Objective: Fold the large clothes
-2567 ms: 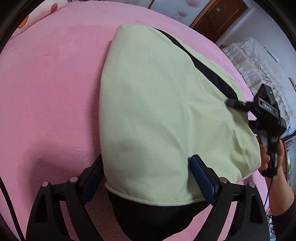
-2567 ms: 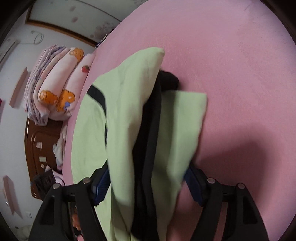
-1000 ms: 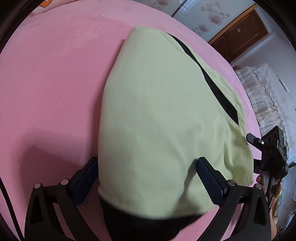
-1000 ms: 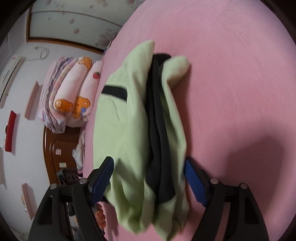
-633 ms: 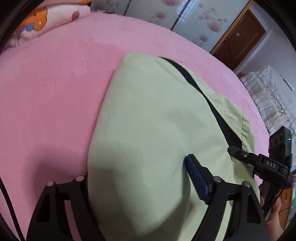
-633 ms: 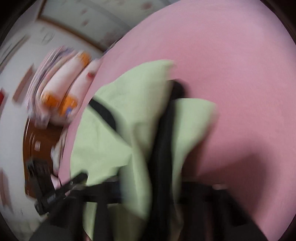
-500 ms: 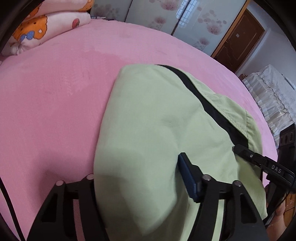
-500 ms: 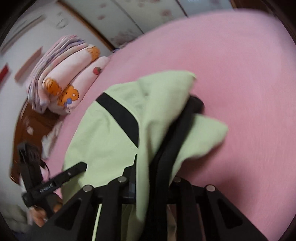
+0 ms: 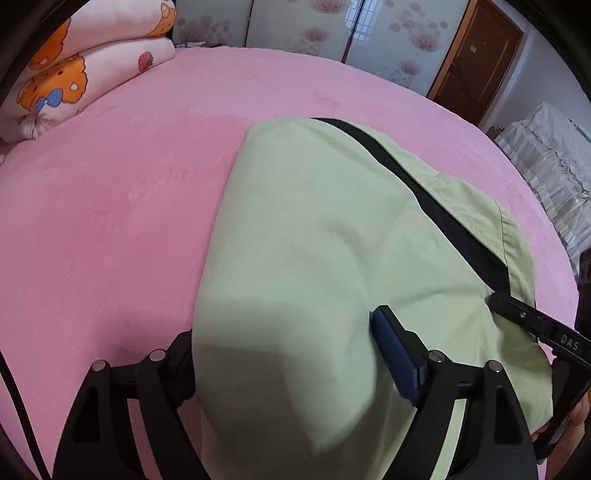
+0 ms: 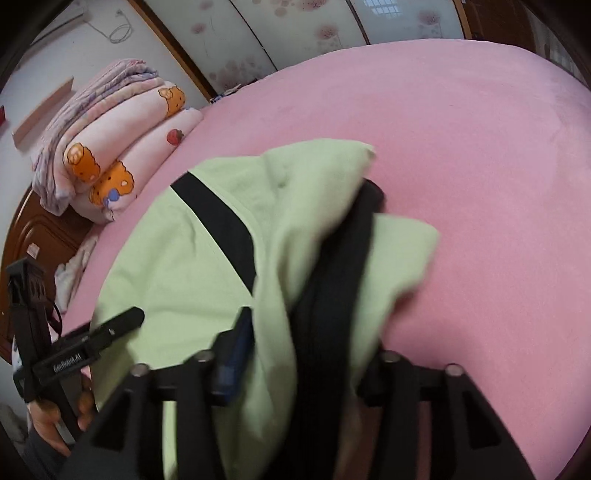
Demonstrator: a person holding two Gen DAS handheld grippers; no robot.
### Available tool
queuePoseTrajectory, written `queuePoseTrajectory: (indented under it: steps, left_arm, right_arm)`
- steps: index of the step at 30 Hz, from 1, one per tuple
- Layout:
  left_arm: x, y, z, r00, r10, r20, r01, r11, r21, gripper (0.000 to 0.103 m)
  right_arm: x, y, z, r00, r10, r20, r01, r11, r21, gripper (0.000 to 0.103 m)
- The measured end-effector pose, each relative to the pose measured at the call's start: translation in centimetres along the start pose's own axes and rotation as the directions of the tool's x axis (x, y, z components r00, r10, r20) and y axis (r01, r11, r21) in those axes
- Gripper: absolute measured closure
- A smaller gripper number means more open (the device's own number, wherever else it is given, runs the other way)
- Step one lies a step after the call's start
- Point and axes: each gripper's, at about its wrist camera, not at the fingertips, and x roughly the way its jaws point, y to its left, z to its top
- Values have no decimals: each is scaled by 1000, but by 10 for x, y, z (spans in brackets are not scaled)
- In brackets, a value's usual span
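A light green garment point(image 9: 332, 240) with a black stripe point(image 9: 443, 218) lies folded on the pink bed point(image 9: 110, 206). My left gripper point(image 9: 284, 354) is shut on the garment's near end, with the cloth draped over its left finger. My right gripper point(image 10: 310, 354) is shut on the bunched green and black layers point(image 10: 332, 266) at the other end. The left gripper also shows at the left of the right wrist view point(image 10: 92, 339), and the right gripper shows at the right edge of the left wrist view point(image 9: 535, 325).
Folded pink cartoon-print quilts point(image 10: 110, 147) are stacked at the head of the bed by a wooden headboard point(image 10: 26, 236). Sliding wardrobe doors point(image 9: 332, 29) and a brown door point(image 9: 476, 62) stand beyond the bed. White lace-covered furniture point(image 9: 554, 155) is at the right.
Both grippers have closed on the garment's ends; they were open around it a second ago. The views have tilted up, showing more of the room.
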Motion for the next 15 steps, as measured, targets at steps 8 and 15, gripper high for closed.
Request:
queuePoseTrajectory:
  steps: [8,15]
  left_arm:
    - [-34,-18,-40,998,56,-11,-55,996,74,19]
    - [-72,3,-99,996,59,-66,-63,997,-49,14]
  right_arm:
    - [-55,37,-50,998,-59,-22,55,988,-146,31]
    - [-75,34,-101,977,-204,-66,186,960,-210,31]
